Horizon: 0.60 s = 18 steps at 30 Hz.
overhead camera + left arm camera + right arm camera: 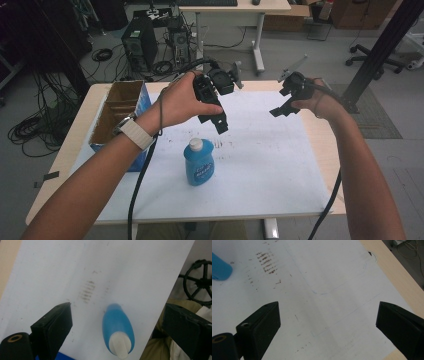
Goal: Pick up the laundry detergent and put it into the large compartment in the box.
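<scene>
1. From the high view I count one blue plastic bottle with a white cap (199,161), standing upright on the white paper sheet (260,165) that covers the pale wooden table (320,135). I count one open cardboard box with blue sides (117,112) at the table's left edge, well apart from the bottle.
2. I count two grippers. The left gripper (220,123) hangs above the sheet, just beyond the bottle and not touching it. The right gripper (280,111) is held well apart to the right, over bare sheet.
3. Beyond the table I see a grey floor, one black computer tower (140,46) among loose cables, and a second desk (235,7).
4. In the left gripper view, its two black jaws stand spread wide; the bottle (117,330) lies in the gap between them, apart from both. Brown scuff marks (87,291) smear the sheet past it.
5. In the right gripper view, its two jaws are spread wide over the sheet with nothing between them. The bottle's blue body (220,268) peeks in at the upper left, and the table's wooden edge (399,272) runs along the right.
</scene>
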Each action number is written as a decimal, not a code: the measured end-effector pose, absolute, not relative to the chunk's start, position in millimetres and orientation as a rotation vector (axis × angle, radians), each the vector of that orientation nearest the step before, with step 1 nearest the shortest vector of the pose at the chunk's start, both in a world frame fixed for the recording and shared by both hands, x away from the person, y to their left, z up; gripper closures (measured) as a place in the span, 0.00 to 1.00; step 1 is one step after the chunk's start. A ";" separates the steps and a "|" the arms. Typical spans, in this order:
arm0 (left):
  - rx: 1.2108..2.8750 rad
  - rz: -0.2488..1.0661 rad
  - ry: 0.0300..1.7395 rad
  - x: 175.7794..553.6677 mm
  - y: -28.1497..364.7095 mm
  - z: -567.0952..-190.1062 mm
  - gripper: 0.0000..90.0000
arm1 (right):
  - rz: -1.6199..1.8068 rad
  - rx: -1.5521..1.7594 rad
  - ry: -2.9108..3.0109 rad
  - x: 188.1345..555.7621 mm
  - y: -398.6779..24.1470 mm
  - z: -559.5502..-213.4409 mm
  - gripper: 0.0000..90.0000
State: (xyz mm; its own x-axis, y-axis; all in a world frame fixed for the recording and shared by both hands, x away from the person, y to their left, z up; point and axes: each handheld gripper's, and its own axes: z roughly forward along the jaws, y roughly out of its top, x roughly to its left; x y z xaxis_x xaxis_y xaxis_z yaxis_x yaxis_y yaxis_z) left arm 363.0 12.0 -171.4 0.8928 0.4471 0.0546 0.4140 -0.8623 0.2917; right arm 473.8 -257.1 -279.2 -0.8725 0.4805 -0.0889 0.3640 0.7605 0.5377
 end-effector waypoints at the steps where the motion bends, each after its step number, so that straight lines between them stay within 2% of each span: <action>1: 2.781 0.179 0.652 362.9 12.5 -170.2 0.09 | 0.766 0.663 2.737 473.5 -257.4 -279.2 0.06; 18: 2.781 0.201 0.762 358.3 20.2 -159.7 0.09 | 0.769 0.666 2.729 469.6 -260.3 -278.0 0.06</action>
